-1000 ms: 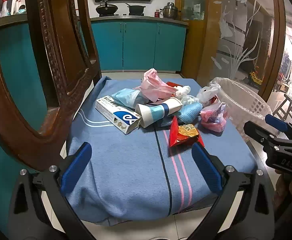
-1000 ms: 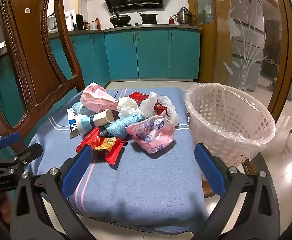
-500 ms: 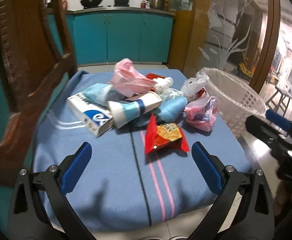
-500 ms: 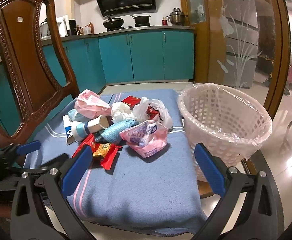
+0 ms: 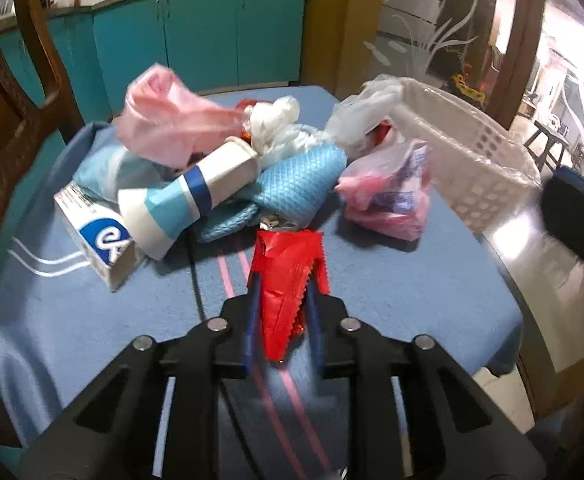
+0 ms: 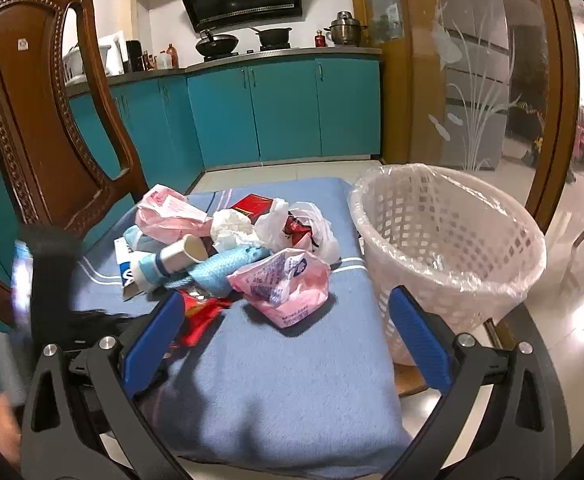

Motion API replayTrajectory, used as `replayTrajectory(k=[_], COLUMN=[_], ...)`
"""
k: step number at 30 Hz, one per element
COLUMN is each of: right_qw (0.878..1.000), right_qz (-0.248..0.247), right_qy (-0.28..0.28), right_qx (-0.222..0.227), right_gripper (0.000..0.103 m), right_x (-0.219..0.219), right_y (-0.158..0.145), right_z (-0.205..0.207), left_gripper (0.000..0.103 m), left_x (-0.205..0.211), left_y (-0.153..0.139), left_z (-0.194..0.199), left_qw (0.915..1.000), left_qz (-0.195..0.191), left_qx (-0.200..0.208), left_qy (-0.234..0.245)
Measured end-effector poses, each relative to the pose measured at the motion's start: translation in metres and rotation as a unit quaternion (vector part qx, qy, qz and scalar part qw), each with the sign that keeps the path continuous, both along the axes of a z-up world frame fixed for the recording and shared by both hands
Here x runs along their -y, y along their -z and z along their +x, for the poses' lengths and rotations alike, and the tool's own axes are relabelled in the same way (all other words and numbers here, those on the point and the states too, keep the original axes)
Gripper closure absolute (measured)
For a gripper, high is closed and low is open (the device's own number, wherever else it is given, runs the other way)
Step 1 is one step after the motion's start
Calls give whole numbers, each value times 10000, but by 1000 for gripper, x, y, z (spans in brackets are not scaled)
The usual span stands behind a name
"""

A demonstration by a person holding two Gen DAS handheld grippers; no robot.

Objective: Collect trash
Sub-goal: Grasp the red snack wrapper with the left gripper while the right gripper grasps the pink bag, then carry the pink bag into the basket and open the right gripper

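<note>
A heap of trash lies on a blue cloth [image 5: 72,312] over a table: a red snack wrapper [image 5: 288,276], a paper cup [image 5: 188,196], a white and blue box [image 5: 96,232], a light blue net bag [image 5: 292,184], pink bags [image 5: 164,124] [image 5: 388,196] and crumpled white plastic [image 5: 272,120]. My left gripper [image 5: 282,304] is shut on the red snack wrapper at the near side of the heap. My right gripper [image 6: 284,320] is open and empty, above the cloth in front of the heap [image 6: 232,248]. A white lattice basket [image 6: 452,256] with a clear liner stands right of the heap.
A carved wooden chair back [image 6: 32,112] rises at the left of the table. Teal kitchen cabinets [image 6: 284,112] and a frosted glass door [image 6: 476,80] lie behind. The basket also shows in the left wrist view [image 5: 464,160]. The table's shiny rim [image 5: 532,264] is bare at the right.
My left gripper moved forward to the heap and closed on the red snack wrapper. My right gripper stayed open and shifted slightly closer to the heap.
</note>
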State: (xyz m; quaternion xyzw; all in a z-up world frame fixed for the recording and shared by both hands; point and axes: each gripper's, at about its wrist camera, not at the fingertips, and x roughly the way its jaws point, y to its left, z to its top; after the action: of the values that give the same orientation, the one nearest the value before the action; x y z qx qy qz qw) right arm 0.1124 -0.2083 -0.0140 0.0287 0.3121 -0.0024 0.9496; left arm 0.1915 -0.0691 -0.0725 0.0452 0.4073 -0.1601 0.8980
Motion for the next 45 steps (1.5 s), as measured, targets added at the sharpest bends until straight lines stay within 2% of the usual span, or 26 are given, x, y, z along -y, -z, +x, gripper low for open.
replayTrajectory(k=[2, 7, 9, 13, 15, 16, 17, 19, 20, 22, 27, 32, 35, 45], right_qw=[10000, 9989, 9976, 9924, 9896, 9879, 9860, 9860, 9862, 9853, 9932, 9964, 9964, 9969], right_qz=[-8, 242, 424, 880, 1021, 1088, 1150, 1090, 1080, 1177, 880, 419, 198, 182], right_qy=[54, 193, 227, 331, 363, 324, 221, 163, 113, -58, -452, -733, -822, -759], right_qx=[-69, -352, -501, -798, -949, -1054, -1187, -1254, -1251, -1237, -613, -77, -66, -105], right_gripper=[3, 3, 3, 3, 4, 10, 28, 44, 56, 66, 67, 67, 67, 67], right_x=[4, 18, 20, 23, 22, 20, 19, 18, 18, 17, 4, -17, -27, -24], right_y=[3, 17, 24, 41, 49, 54, 59, 59, 54, 45, 5, -13, -12, -7], right_z=[9, 43, 56, 82, 91, 95, 99, 96, 91, 79, 20, -12, -8, -2], left_gripper=[82, 82, 82, 82, 82, 82, 82, 82, 82, 82, 82, 82, 82, 82], left_x=[-10, -59, -79, -99, -104, -105, -105, -101, -99, -102, -105, -97, -90, -84], left_y=[-18, -56, -71, -91, -92, -93, -91, -86, -83, -79, -76, -75, -72, -67], left_z=[-12, -45, -57, -73, -72, -71, -70, -69, -66, -64, -61, -68, -70, -69], left_qw=[9998, 9949, 9900, 9794, 9779, 9777, 9780, 9790, 9795, 9807, 9824, 9840, 9849, 9864], left_qz=[-91, -416, -547, -546, -548, -534, -499, -415, -351, -320, -493, -434, -288, -173], left_qx=[201, 778, 1036, 1526, 1565, 1563, 1541, 1511, 1489, 1406, 1193, 1167, 1155, 1076], left_qy=[22, -498, -787, -1206, -1275, -1300, -1313, -1306, -1309, -1320, -1352, -1272, -1256, -1234])
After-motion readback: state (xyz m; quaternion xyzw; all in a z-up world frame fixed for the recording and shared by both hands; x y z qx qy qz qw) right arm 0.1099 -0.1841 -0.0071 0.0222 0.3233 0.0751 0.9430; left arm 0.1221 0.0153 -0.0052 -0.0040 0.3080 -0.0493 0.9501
